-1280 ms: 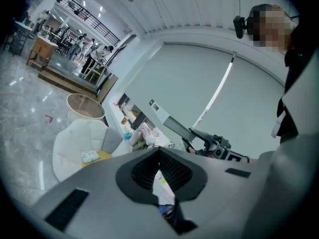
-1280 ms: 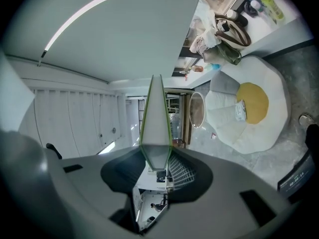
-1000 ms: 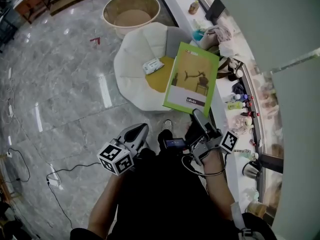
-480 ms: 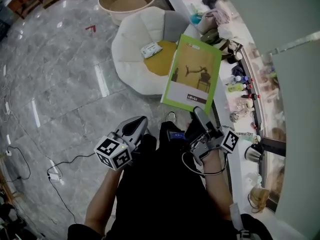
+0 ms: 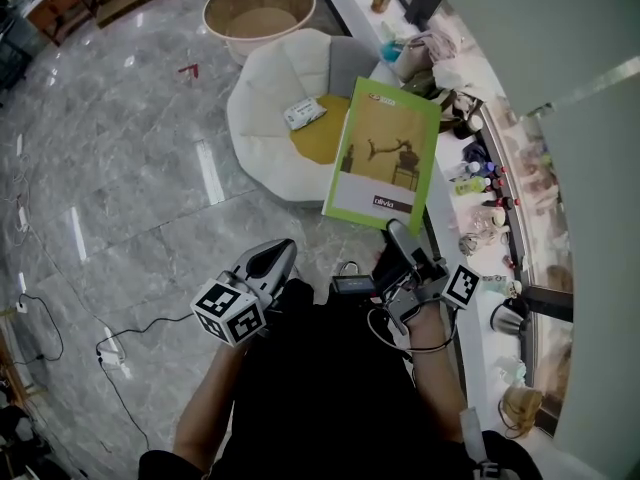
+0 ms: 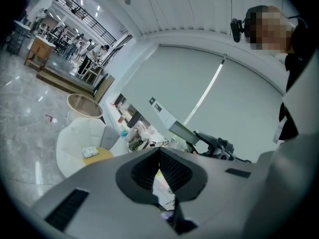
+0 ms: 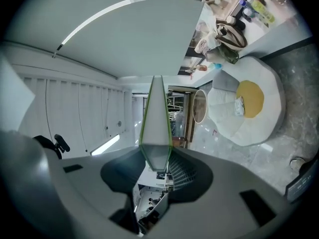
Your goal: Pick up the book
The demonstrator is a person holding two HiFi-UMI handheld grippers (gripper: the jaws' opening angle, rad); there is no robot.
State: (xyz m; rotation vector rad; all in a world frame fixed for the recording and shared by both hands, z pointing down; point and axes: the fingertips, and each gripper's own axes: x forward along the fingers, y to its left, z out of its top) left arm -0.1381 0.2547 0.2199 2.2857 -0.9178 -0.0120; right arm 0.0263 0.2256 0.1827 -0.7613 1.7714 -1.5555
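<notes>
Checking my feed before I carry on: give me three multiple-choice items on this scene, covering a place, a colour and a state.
1. Where does the small packet lie?
A) on the book
B) on the white chair's yellow seat cushion
C) in the right gripper

2. What colour borders the book's cover?
A) red
B) blue
C) green

3. How is the book?
A) lying on the white chair
B) clamped by one edge in the right gripper, raised in the air
C) lying under the small packet

Key: 1 B, the head view shows it on the cushion; 2 C, a green frame rings the cover; 3 B, the right gripper view shows its edge between the jaws.
</notes>
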